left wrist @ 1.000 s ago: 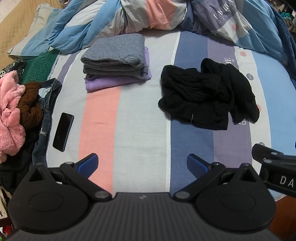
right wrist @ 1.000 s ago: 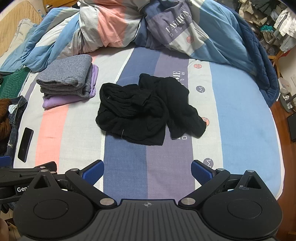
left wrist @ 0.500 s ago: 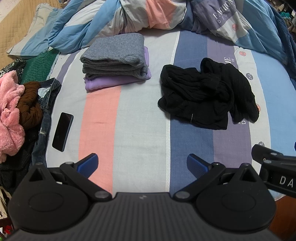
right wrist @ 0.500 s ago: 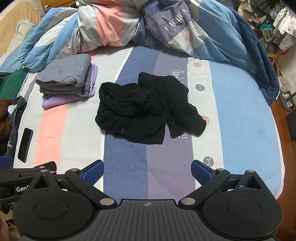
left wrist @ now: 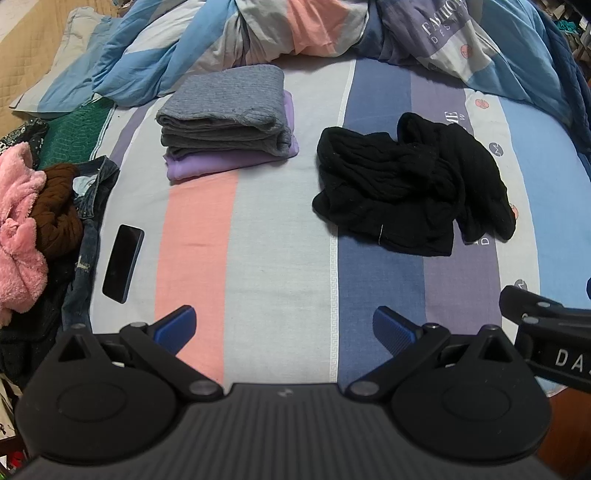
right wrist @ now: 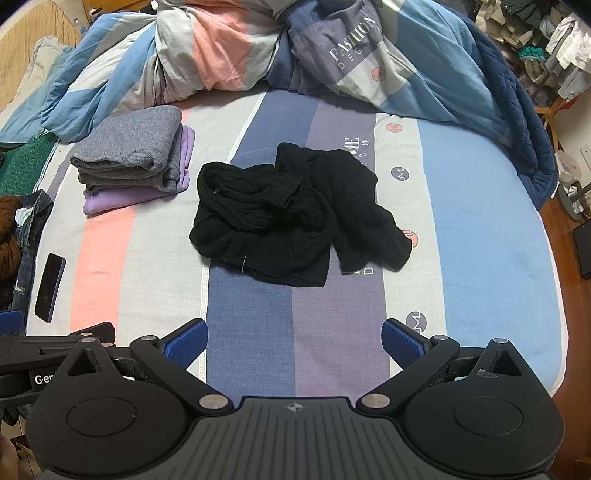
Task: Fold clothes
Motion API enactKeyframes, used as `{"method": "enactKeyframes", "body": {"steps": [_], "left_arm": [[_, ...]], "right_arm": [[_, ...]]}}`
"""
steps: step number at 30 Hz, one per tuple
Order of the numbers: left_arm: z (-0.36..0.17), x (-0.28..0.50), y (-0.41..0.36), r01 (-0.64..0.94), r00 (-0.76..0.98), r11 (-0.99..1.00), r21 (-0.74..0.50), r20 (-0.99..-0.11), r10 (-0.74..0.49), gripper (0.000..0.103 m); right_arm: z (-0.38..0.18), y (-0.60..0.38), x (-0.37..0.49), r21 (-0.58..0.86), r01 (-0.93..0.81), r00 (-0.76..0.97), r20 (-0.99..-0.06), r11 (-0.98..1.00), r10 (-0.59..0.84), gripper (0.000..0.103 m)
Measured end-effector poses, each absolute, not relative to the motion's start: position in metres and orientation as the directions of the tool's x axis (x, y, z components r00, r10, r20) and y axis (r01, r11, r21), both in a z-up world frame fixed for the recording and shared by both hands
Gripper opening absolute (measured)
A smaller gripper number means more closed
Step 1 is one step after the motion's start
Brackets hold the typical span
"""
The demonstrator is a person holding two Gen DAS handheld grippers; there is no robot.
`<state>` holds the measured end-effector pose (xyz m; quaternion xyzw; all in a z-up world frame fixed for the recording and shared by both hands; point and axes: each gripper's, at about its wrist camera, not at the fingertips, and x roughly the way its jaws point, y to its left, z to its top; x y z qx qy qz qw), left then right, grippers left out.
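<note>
A crumpled black garment (left wrist: 410, 188) (right wrist: 291, 218) lies in a heap on the striped bed sheet (left wrist: 266, 221) (right wrist: 472, 229). To its left sits a folded stack, a grey garment (left wrist: 225, 107) (right wrist: 133, 147) on top of a purple one (left wrist: 210, 164) (right wrist: 122, 197). My left gripper (left wrist: 284, 328) hovers over the near edge of the bed, open and empty, well short of the black garment. My right gripper (right wrist: 295, 341) is beside it to the right, also open and empty, with the black heap straight ahead.
A dark phone (left wrist: 123, 258) (right wrist: 50, 282) lies on the sheet at the left. Pink, brown and denim clothes (left wrist: 33, 214) pile at the left edge. A bunched duvet (left wrist: 295, 33) (right wrist: 295, 51) fills the far end. Wooden floor (right wrist: 569, 251) lies off the right side.
Both grippers have barely shifted, a touch forward; the clothes lie as before and both stay open.
</note>
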<state>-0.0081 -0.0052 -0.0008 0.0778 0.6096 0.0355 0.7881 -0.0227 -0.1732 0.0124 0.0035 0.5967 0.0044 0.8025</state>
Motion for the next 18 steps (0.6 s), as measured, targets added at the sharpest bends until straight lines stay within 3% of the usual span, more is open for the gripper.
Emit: {"method": "enactKeyframes", "body": {"steps": [18], "left_arm": [[-0.0010, -0.0075, -0.0060, 0.048, 0.254, 0.986, 0.161, -0.956, 0.144, 0.103]], "right_arm": [[0.0129, -0.1714, -0.0221, 0.005, -0.002, 0.289, -0.957, 1.000, 0.005, 0.102]]}}
